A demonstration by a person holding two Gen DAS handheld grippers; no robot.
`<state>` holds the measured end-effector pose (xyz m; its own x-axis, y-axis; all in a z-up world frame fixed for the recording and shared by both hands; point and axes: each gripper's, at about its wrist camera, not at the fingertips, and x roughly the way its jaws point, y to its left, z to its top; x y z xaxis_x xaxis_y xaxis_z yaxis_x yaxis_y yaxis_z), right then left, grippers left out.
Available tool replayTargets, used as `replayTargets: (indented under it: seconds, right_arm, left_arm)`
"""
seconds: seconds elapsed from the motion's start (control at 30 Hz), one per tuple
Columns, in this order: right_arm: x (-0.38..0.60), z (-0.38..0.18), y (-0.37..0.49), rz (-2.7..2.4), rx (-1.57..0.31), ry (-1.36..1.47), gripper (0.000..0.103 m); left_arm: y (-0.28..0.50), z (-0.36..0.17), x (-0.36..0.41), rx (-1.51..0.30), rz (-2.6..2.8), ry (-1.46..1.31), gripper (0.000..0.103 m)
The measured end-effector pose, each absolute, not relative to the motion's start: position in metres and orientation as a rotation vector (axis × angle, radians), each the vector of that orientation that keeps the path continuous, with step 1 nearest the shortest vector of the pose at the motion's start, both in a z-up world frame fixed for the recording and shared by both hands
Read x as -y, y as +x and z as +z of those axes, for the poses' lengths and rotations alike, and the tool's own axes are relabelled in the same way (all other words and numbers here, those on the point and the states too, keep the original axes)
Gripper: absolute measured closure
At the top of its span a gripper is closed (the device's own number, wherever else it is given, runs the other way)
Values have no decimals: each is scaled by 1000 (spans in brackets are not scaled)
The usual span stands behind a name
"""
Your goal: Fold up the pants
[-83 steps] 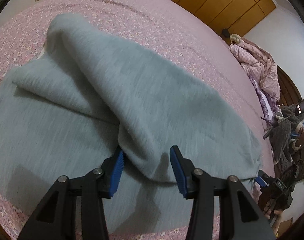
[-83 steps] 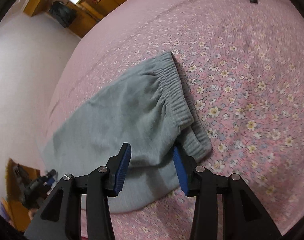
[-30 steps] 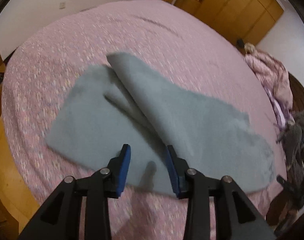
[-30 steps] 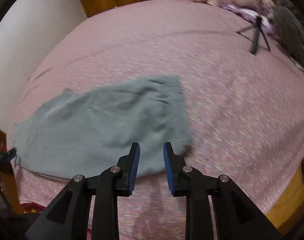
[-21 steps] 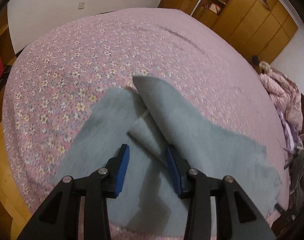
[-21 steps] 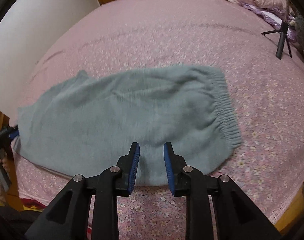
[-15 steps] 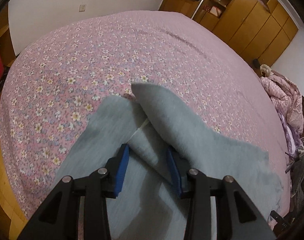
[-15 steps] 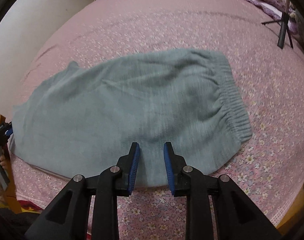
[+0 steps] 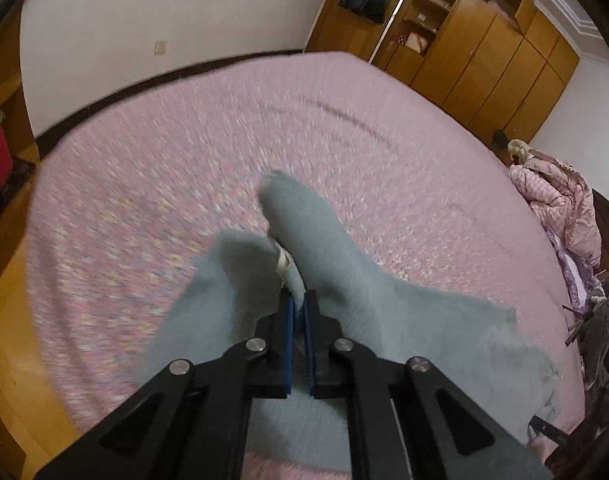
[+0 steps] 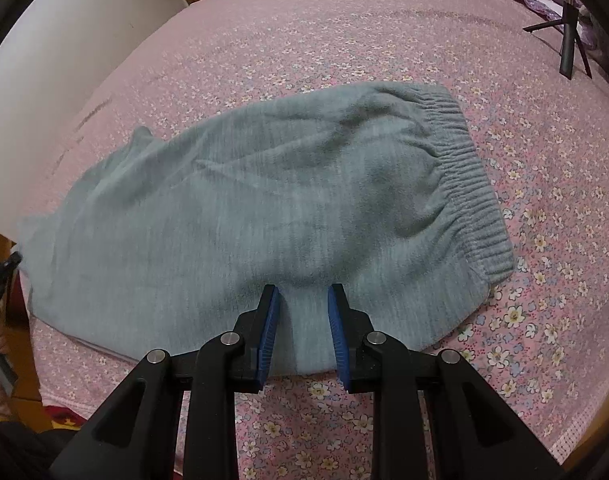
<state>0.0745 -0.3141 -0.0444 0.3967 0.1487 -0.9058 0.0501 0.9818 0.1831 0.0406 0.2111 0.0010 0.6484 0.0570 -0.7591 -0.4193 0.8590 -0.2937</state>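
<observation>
Bedroom; a bed under a pink floral sheet (image 10: 544, 208) fills both views; white wall at upper left and wooden wardrobes (image 9: 484, 52) at upper right of the left wrist view.

Left wrist view, left to right: blurred sheet at left; grey pants (image 9: 316, 240) from centre to lower right, leg ends reaching toward mid-frame; a pink quilt (image 9: 556, 200) heaped at the right edge. The left gripper (image 9: 298, 300) has its blue pads pressed nearly together on a raised fold of the pants near the leg ends; judged a pinch taken so the leg end can be lifted and carried over toward the waist.

Right wrist view, left to right: a sliver of the other gripper and a hand at the far left edge by the leg ends; pants (image 10: 264, 208) lying flat across the centre; ribbed waistband (image 10: 464, 168) at right; a tripod (image 10: 568, 36) at upper right. The right gripper (image 10: 302, 312) hovers over the near edge of the pants, fingers spread, gripping nothing; probably placed to take hold of that edge.

Only the left view shows the pinch and the pale lining at the legs; only the right view shows the waistband and the full outline of the garment.
</observation>
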Motion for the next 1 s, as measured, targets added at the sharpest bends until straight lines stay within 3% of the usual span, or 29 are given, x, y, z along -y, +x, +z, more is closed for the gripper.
replayTargets:
  seconds: [0.17,0.4,0.6,0.9,1.0]
  right_arm:
    - [316,-43,73,65,-1157,186,77]
    - [315,-42,73,65,-1155,179,77]
    - [312,-44,74,67,-1154,178,77]
    - [313,-38,74,59,-1134,190,76]
    - [308,-21,82,75,-1086,164,76]
  left_arm:
    - [13,15,-226,-847,366,-420,99]
    - [-3,-29,-246,-964,402,-489,98]
    - [-9,-47,-254,-1003,467,-453,81]
    - [-18,-17,-252,-936,462,-456,79]
    - [-7,-8,-241,-923,400,-443,70]
